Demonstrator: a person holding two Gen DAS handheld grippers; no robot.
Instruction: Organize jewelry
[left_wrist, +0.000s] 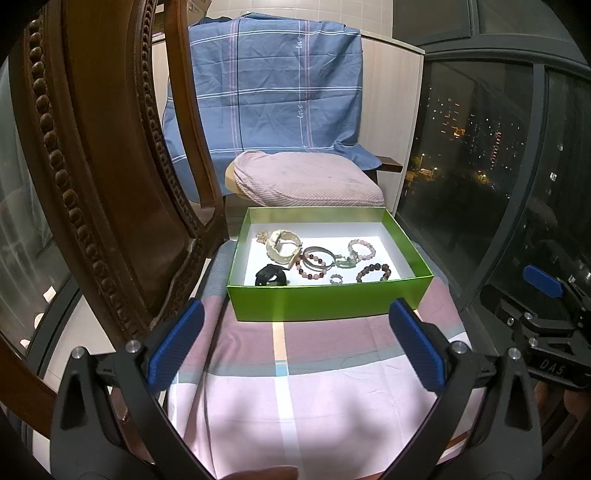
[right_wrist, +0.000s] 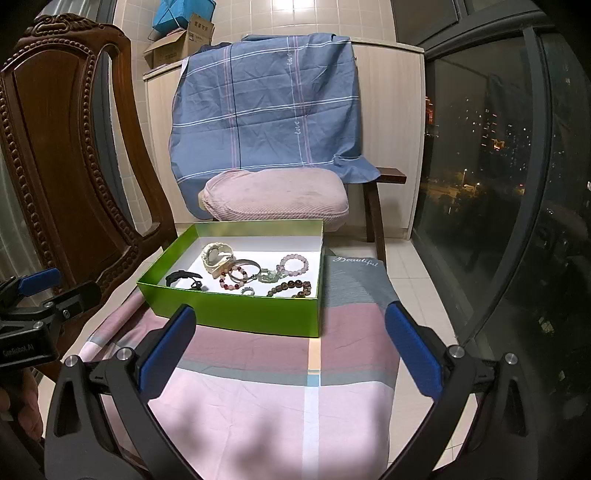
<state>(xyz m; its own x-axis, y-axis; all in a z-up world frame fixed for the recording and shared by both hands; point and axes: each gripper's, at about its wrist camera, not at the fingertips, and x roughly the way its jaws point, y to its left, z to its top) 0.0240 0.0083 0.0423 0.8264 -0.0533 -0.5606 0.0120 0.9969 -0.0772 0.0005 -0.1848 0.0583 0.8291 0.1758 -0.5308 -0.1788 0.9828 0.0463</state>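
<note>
- Night-dark windows (left_wrist: 476, 155) stand to the right of both grippers, and a carved brown wooden chair (left_wrist: 96, 177) stands to the left.
- Beneath both grippers lies a pink, mauve and grey striped cloth (right_wrist: 258, 398) spread over the work surface.
- Ahead of the left gripper (left_wrist: 295, 343) sits an open green cardboard box with a white floor (left_wrist: 325, 299), resting on the cloth.
- Inside the box lie a cream watch (left_wrist: 282, 248), a black watch (left_wrist: 269, 276), a pale pink bead bracelet (left_wrist: 361, 249), a dark brown bead bracelet (left_wrist: 373, 273), a red-and-pink bead bracelet (left_wrist: 312, 266) and a silver bangle (left_wrist: 319, 254).
- A small ring-like piece (left_wrist: 336, 278) lies near the box's front wall; it is too small to name surely.
- The left gripper hovers with its blue-padded fingers (left_wrist: 177, 343) spread wide, holding nothing.
- The right gripper (right_wrist: 291, 350) is likewise wide apart and empty, with the box ahead and slightly to its left.
- Beyond the box, a pink cushion (right_wrist: 277, 195) lies under a draped blue checked sheet (right_wrist: 266, 103).
</note>
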